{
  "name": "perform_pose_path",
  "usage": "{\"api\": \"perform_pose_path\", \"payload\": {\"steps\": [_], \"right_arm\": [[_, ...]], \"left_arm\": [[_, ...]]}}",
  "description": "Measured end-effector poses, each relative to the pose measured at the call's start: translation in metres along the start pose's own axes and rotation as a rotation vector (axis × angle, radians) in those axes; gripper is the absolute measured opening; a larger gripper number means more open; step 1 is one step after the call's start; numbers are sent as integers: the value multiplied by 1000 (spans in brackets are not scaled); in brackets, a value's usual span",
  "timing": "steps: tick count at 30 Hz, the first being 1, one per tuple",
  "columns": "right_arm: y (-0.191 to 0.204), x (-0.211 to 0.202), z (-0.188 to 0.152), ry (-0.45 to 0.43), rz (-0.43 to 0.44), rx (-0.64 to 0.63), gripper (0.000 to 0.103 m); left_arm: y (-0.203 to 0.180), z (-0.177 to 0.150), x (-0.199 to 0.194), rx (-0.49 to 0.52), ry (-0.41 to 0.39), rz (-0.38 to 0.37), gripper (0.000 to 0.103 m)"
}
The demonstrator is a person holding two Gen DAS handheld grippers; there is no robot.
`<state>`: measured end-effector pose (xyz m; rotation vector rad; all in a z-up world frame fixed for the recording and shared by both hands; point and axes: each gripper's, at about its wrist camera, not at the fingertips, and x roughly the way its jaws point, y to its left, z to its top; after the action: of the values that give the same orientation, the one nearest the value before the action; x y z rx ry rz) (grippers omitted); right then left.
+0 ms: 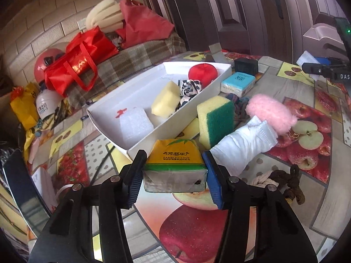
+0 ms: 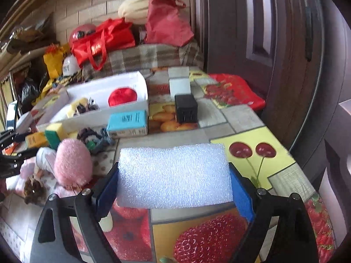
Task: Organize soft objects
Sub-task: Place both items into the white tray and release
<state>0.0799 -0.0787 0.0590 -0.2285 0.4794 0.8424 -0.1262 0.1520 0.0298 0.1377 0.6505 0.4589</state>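
Note:
My left gripper (image 1: pixel 174 175) is shut on a yellow-green tissue pack (image 1: pixel 175 164), held just in front of the white box (image 1: pixel 111 118). The box holds a red ball (image 1: pixel 203 72), a yellow sponge (image 1: pixel 165 98), a black-white cloth (image 1: pixel 189 88) and a white foam piece (image 1: pixel 135 123). My right gripper (image 2: pixel 174 188) is shut on a white foam block (image 2: pixel 174 175) above the table. A yellow-green scouring sponge (image 1: pixel 216 120), a pink fluffy item (image 1: pixel 271 112), a white mask (image 1: pixel 243 144) and a blue tissue pack (image 1: pixel 238 84) lie beside the box.
A black cube (image 2: pixel 186 108) and a white block (image 2: pixel 179 86) stand behind the blue pack (image 2: pixel 128 122). A brown knotted rope (image 1: pixel 287 184) lies at the right. A bench with red bags (image 1: pixel 81 61) sits behind the fruit-patterned table (image 1: pixel 307 197). A dark door (image 2: pixel 285 54) is at the right.

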Motion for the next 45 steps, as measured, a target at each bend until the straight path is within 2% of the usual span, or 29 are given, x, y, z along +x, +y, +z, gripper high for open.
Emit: {"api": "perform_pose_path", "payload": {"steps": [3, 8, 15, 18, 24, 30, 33, 35, 36, 37, 39, 42, 45], "right_arm": [[6, 6, 9, -71, -21, 16, 90], [19, 31, 29, -135, -46, 8, 90], [42, 58, 46, -188, -51, -22, 90], [51, 65, 52, -224, -34, -13, 90], [74, 93, 67, -218, 54, -41, 90], [107, 127, 84, -178, 127, -80, 90], [119, 146, 91, -137, 150, -71, 90], [125, 160, 96, -95, 170, -65, 91], [128, 167, 98, -68, 176, -64, 92], [130, 173, 99, -42, 182, -62, 96], [129, 177, 99, -23, 180, -50, 103], [122, 170, 97, -50, 179, -22, 103], [121, 161, 97, -97, 166, -14, 103]], "left_arm": [[13, 0, -9, -72, -54, 30, 51], [33, 2, -19, -214, -156, 62, 51], [32, 24, -13, -268, -324, 163, 51], [30, 37, -3, -275, -377, 180, 51], [48, 56, 28, -372, -372, 198, 51], [94, 52, 56, -558, -325, 206, 51], [106, 49, 62, -610, -314, 193, 52], [108, 48, 65, -624, -303, 186, 70], [108, 48, 65, -623, -302, 190, 89], [106, 48, 64, -620, -306, 197, 103], [101, 49, 62, -604, -314, 208, 103], [97, 52, 65, -583, -289, 194, 103], [93, 51, 60, -573, -303, 199, 103]]}}
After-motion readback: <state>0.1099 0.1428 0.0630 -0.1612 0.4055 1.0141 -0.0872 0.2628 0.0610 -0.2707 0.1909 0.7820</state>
